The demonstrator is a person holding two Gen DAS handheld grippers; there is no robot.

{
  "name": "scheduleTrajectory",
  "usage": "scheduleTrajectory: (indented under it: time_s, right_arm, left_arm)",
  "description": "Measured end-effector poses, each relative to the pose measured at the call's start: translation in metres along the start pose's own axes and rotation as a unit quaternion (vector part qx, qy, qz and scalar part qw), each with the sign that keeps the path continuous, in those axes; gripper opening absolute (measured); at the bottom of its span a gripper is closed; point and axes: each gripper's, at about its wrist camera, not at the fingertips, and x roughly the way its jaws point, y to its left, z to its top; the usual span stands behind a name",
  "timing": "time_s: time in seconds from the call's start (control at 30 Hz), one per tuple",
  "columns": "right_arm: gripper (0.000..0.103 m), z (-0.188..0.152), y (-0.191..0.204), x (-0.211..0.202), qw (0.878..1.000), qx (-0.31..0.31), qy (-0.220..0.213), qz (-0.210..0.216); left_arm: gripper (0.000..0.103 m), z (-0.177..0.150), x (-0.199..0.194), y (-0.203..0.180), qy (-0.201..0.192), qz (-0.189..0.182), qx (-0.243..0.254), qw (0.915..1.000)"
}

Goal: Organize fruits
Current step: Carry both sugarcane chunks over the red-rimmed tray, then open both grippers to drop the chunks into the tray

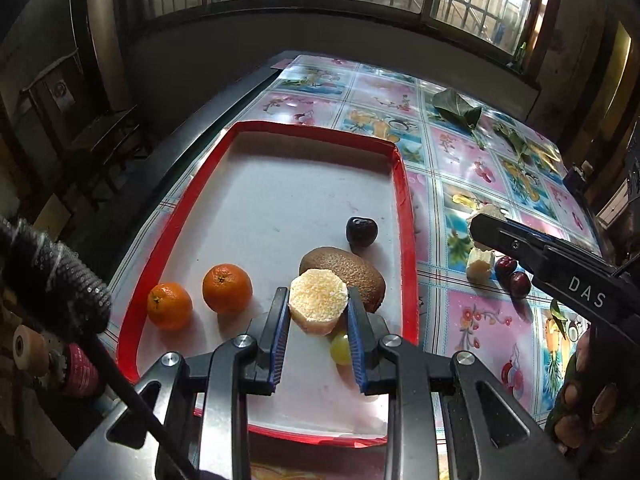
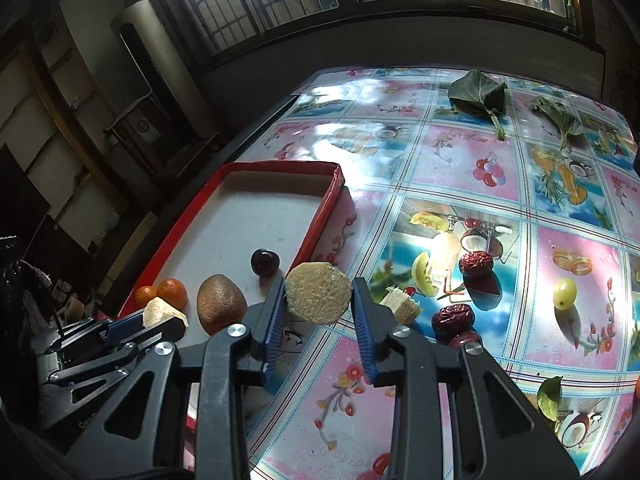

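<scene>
The left gripper (image 1: 318, 308) clamps a pale peeled fruit chunk (image 1: 318, 300) over the near end of the red tray (image 1: 408, 216). At 1 o'clock from it lies a kiwi (image 1: 348, 270), a dark cherry (image 1: 361, 231) beyond; two oranges (image 1: 227, 288) sit at 9 o'clock. The right gripper (image 2: 319, 300) grips a round fruit slice (image 2: 319, 293) above the tablecloth (image 2: 460, 168), beside the tray's right wall.

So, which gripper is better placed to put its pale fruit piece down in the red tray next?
Probably the left gripper. Its fruit piece already hangs over the red tray, beside the kiwi. The right gripper holds its piece outside the tray's edge, over the table.
</scene>
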Motion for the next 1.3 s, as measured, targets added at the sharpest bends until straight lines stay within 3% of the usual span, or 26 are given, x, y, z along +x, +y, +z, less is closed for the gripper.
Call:
scheduleTrajectory:
  time_s: [0.43,0.8,1.1,1.17,1.3]
  right_arm:
    - [0.035,0.052,0.037,0.073,0.999,-0.035,0.033,0.009]
    - [0.035,0.052,0.049,0.126,0.995,-0.057,0.077,-0.012]
    - [0.038,0.051,0.055,0.131,0.993,-0.086,0.079,-0.031]
    - [0.044,0.052,0.051,0.124,0.994,-0.073,0.074,-0.026]
    - [0.045,0.052,0.043,0.096,0.997,-0.052,0.055,-0.008]
  left_arm:
    - [0.026,0.038,0.039,0.060,0.025,0.025,-0.064,0.9973]
    - [0.026,0.033,0.079,0.063,0.064,0.042,-0.060,0.9953]
    - [0.036,0.032,0.073,0.065,0.059,0.045,-0.067,0.9950]
    - [0.047,0.032,0.064,0.065,0.050,0.042,-0.072,0.9953]
    - [0.049,0.031,0.042,0.056,0.029,0.044,-0.069,0.9962]
